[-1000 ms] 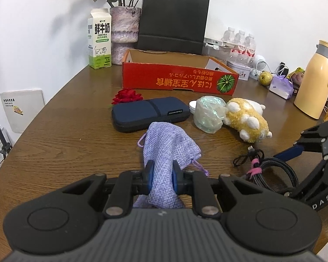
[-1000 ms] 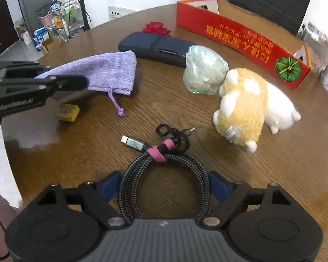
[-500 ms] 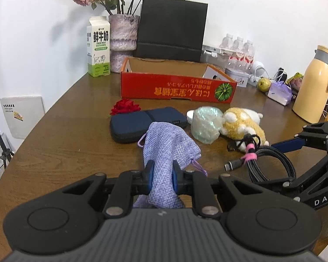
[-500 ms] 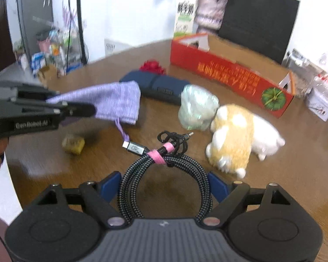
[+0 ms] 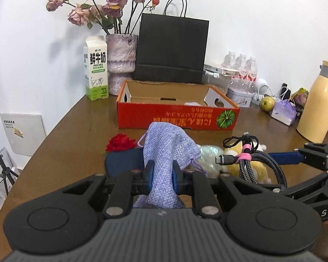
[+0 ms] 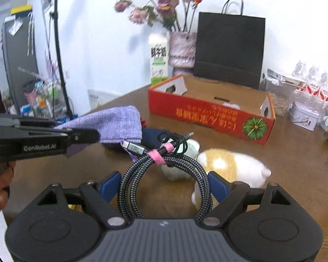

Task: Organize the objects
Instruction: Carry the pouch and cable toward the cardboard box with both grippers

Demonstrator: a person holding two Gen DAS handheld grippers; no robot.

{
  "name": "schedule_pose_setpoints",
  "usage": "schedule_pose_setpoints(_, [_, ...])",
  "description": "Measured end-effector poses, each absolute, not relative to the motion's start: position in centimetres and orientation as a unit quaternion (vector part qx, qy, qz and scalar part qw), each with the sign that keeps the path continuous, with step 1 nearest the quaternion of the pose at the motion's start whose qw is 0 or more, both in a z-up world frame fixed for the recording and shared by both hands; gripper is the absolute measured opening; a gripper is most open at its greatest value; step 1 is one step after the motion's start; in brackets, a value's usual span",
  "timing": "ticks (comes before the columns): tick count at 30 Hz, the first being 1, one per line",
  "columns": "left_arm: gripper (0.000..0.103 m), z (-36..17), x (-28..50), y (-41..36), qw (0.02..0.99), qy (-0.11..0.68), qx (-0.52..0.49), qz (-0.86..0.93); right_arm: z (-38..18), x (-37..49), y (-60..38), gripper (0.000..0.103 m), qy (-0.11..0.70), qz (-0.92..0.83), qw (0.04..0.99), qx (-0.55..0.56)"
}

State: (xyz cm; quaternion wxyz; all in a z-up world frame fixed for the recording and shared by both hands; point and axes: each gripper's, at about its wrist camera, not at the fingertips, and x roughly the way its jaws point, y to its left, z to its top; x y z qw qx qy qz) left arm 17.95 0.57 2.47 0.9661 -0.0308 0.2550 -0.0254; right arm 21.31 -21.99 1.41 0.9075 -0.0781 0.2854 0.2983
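Note:
My left gripper (image 5: pixel 161 170) is shut on a lilac woven drawstring pouch (image 5: pixel 166 146), which hangs off the table; in the right wrist view the pouch (image 6: pixel 116 124) sticks out past the left gripper (image 6: pixel 83 135). My right gripper (image 6: pixel 164 183) holds a coiled braided cable (image 6: pixel 142 163) with a pink tie, its blue pads pressed on the coil's two sides, above the table. The cable (image 5: pixel 251 163) also shows at the right of the left wrist view. An open red cardboard box (image 5: pixel 177 118) stands behind, with a small white thing inside.
On the brown table lie a navy case (image 5: pixel 122 161), a red fabric rose (image 5: pixel 120 144), an iridescent wrapped lump (image 5: pixel 210 152) and a yellow-white plush toy (image 6: pixel 234 163). Behind the box stand a milk carton (image 5: pixel 96 67), vase (image 5: pixel 121 61) and black bag (image 5: pixel 171 50); a thermos (image 5: pixel 317 104) is right.
Both grippers have risen with their loads. The cable has come up off the table, and the pouch now hangs higher, in front of the red box. The right view has tilted upward.

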Motion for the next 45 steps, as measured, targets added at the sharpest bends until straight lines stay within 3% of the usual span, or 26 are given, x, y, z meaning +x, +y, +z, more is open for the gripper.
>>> schedule_pose_setpoints(22, [0.016,5.5,29.2,-1.8,0.973,0.23,-0.026,0.005,3.7,30.6,-20.5,0.085,0.219,0.264,0.939,-0.026])
schedule_pose_setpoints(45, [0.016,5.5,43.9,-0.6,0.974,0.223,-0.047,0.009,3.7,45.2,-17.9,0.085,0.216,0.224,0.95,-0.011])
